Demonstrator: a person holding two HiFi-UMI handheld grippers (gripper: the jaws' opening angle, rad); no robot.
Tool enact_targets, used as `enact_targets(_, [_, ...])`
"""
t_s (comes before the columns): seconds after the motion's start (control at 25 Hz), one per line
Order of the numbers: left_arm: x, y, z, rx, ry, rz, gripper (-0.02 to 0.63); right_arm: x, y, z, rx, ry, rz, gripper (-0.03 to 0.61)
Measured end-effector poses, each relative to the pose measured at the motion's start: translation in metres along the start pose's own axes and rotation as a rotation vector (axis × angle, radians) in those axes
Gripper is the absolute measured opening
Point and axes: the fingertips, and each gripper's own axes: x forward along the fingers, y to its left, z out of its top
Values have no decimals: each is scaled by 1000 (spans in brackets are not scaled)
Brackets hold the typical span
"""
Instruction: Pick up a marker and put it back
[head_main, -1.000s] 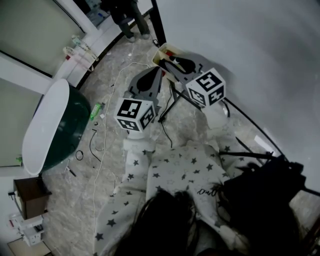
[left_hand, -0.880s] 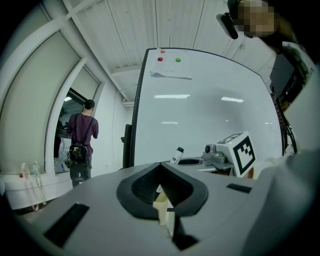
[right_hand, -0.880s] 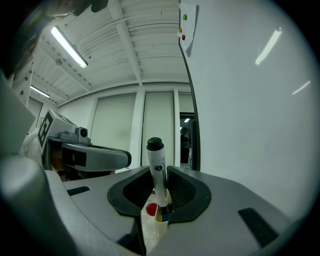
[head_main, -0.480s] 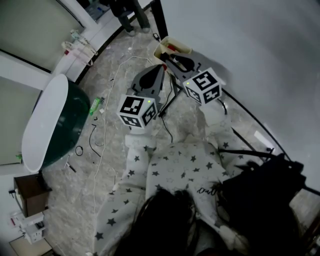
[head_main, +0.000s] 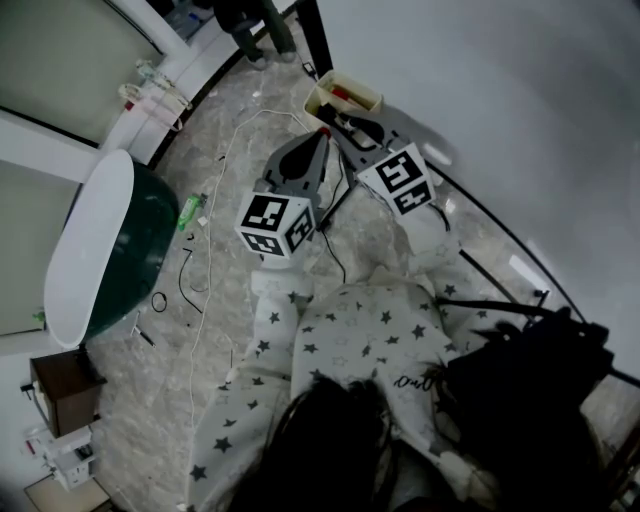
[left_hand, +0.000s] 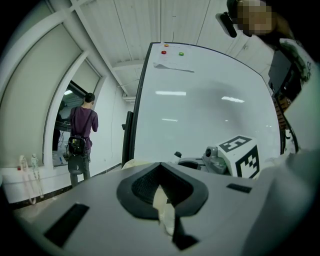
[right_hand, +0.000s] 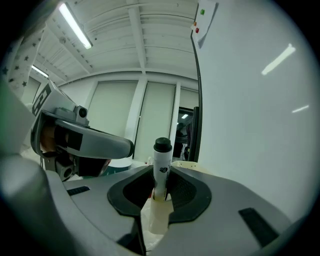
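The marker (right_hand: 161, 165), white with a black cap, is clamped in the right gripper (right_hand: 161, 192), near the cream tray (head_main: 345, 95) against the whiteboard (head_main: 480, 90). Pick-up looks done. Next, it has to be lowered into the tray and released. The left gripper (left_hand: 161, 190) is closed and empty.

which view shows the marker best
The right gripper view: the marker stands upright, black cap up, clamped between the jaws of the right gripper, close and sharp. In the head view it is too small to make out. The left gripper view shows no clear marker.
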Motion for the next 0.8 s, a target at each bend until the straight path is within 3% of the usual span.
enact_targets(0.4, [-1, 0, -4, -10, 6, 1, 0, -5, -2, 5, 8, -36, -29, 83])
enact_targets(0.8, [-5, 2, 11, -18, -38, -7, 0, -35, -2, 63, 72, -230, 6, 84])
